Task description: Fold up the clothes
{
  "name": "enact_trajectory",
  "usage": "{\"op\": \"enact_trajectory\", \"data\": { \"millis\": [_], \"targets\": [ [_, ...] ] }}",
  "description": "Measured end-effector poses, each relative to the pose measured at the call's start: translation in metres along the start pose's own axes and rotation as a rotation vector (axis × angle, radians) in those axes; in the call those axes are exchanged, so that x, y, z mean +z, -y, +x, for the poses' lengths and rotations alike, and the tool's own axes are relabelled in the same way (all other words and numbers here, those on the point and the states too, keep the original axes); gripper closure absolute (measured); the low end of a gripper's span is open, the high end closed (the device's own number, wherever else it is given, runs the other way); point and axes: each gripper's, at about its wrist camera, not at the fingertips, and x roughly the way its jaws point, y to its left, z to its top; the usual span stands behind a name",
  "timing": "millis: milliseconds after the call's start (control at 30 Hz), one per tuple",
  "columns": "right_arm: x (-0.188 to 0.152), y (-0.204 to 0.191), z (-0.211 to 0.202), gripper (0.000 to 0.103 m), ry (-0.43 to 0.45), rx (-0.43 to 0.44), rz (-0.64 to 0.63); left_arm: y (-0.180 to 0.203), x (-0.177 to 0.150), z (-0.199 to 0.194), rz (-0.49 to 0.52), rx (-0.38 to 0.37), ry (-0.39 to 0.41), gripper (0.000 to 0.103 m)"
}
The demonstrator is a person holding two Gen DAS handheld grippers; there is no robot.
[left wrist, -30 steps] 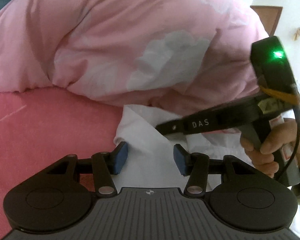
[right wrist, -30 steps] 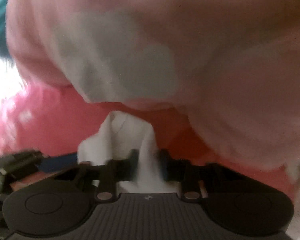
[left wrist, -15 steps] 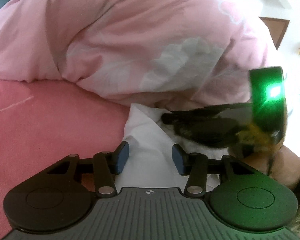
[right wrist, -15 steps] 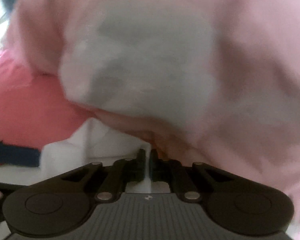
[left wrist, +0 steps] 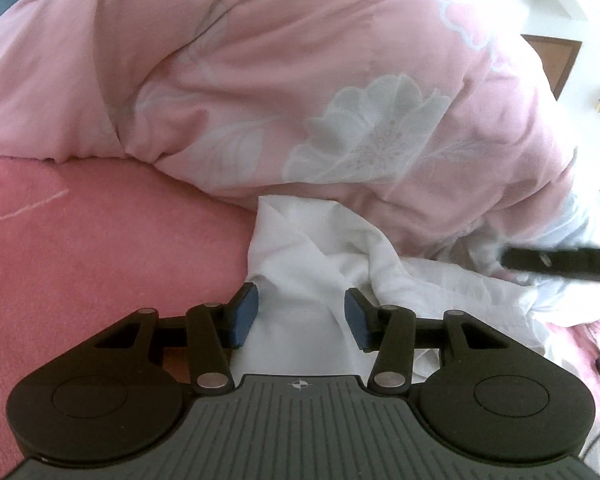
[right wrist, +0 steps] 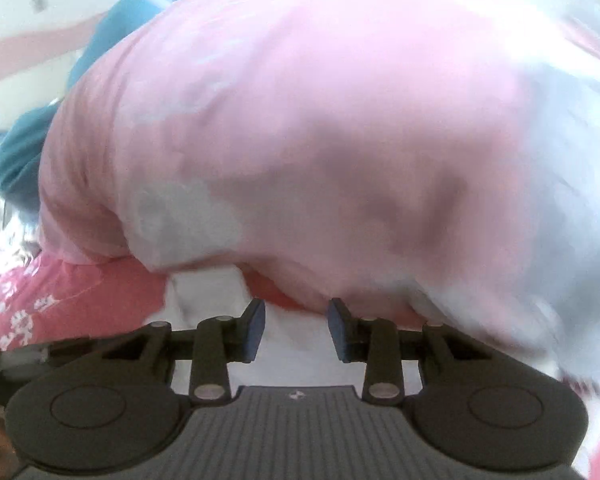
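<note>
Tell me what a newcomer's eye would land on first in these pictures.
The big pink quilt with its pale flower print fills the upper half of both views. Below it, a crumpled white garment lies on the pink bedsheet, running between the left tongs, whose pads stand apart.

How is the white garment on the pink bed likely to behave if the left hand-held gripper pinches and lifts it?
Probably floppy: the white garment lies crumpled in soft folds, so it should drape and sag from one pinch point. It looks thin, so likely light. Its far edge is tucked against the pink duvet, which may drag on it slightly.
</note>
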Motion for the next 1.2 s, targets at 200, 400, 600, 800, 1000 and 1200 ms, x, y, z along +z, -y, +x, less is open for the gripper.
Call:
{"op": "enact_trajectory", "data": {
  "millis": [200, 400, 600, 800, 1000, 1200],
  "targets": [
    [-0.041, 0.064, -0.024, 0.073, -0.007, -0.055, 0.229, 0.000, 0.005, -0.021, -0.008, -0.036, 0.085, 0.052],
    [-0.042, 0.082, -0.043, 0.081, 0.043, -0.022, 0.303, 0.052, 0.015, -0.037, 0.227, -0.087, 0.160, 0.051],
    [-0.041, 0.030, -0.035, 0.081, 0.034, -0.004, -0.060, 0.100, -0.011, 0.021, 0.473, -0.052, -0.103, 0.051],
    [-0.069, 0.034, -0.014, 0.081, -0.120, -0.061, -0.157, 0.085, -0.009, 0.028, 0.396, -0.053, -0.156, 0.051],
    [-0.054, 0.043, -0.034, 0.081, -0.044, -0.058, -0.053, 0.087, -0.007, 0.022, 0.409, -0.042, -0.157, 0.050],
    [-0.036, 0.054, -0.023, 0.080, 0.006, -0.070, 0.026, 0.092, -0.008, 0.035, 0.412, -0.039, -0.159, 0.048]
  ]
}}
